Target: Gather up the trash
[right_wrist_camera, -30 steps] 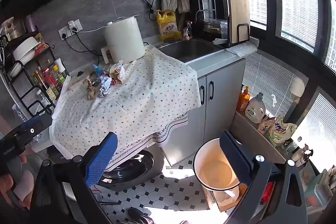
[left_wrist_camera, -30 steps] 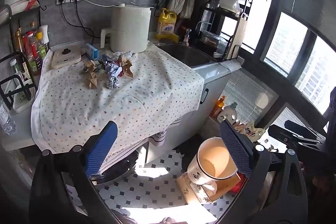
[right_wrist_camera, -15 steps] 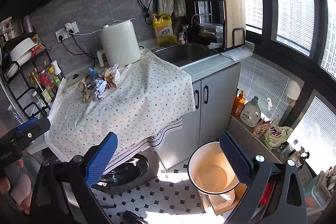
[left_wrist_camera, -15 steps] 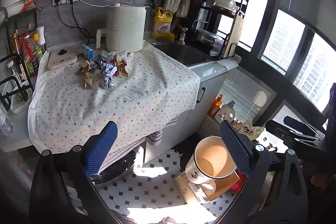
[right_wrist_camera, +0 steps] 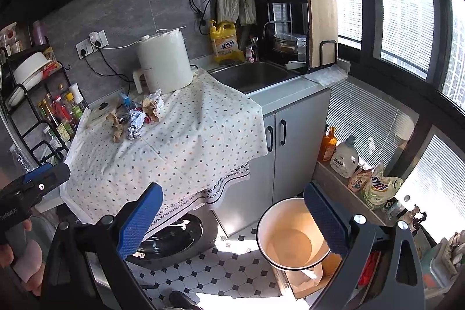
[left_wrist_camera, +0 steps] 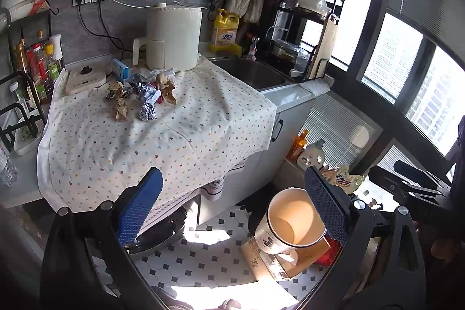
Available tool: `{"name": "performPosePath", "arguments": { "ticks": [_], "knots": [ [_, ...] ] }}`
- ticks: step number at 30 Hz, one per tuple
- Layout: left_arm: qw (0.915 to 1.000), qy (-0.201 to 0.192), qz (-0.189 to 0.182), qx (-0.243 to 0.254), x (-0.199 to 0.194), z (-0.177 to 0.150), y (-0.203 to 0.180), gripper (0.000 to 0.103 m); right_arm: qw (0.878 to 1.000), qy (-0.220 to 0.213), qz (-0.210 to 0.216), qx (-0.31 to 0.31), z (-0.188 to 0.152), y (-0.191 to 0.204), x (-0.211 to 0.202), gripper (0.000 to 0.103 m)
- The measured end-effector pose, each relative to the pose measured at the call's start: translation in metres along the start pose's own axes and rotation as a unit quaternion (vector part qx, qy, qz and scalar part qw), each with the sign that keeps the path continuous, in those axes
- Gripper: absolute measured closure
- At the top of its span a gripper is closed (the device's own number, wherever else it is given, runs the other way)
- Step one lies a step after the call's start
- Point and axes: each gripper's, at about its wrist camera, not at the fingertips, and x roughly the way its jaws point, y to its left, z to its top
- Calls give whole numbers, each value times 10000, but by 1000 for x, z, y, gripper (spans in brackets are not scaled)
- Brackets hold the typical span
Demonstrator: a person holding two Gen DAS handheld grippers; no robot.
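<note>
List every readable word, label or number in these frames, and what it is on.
Yellow detergent bottle: label characters, too blurred to read.
White laundry jug: label unreadable.
Green-white refill bag: print unreadable.
Left gripper body: small white lettering, unreadable.
Blue box: unreadable.

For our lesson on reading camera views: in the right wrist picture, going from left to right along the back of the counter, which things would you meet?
Bottle rack → wall sockets → white air fryer → yellow soap bottle → sink → wooden cutting board.
</note>
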Motion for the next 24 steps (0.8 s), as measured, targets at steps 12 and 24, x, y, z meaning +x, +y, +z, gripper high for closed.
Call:
{"name": "performPosePath", "arguments": {
  "ticks": [12,24],
  "knots": [
    [10000,-23,22,5,0,-1,-2,6,9999,-60,70,58,-3,-3,-4,8],
    [9999,-72,90,-56,-4,-1,-1,6,10000,-18,51,-35,-1,0,-1,8]
  ]
}}
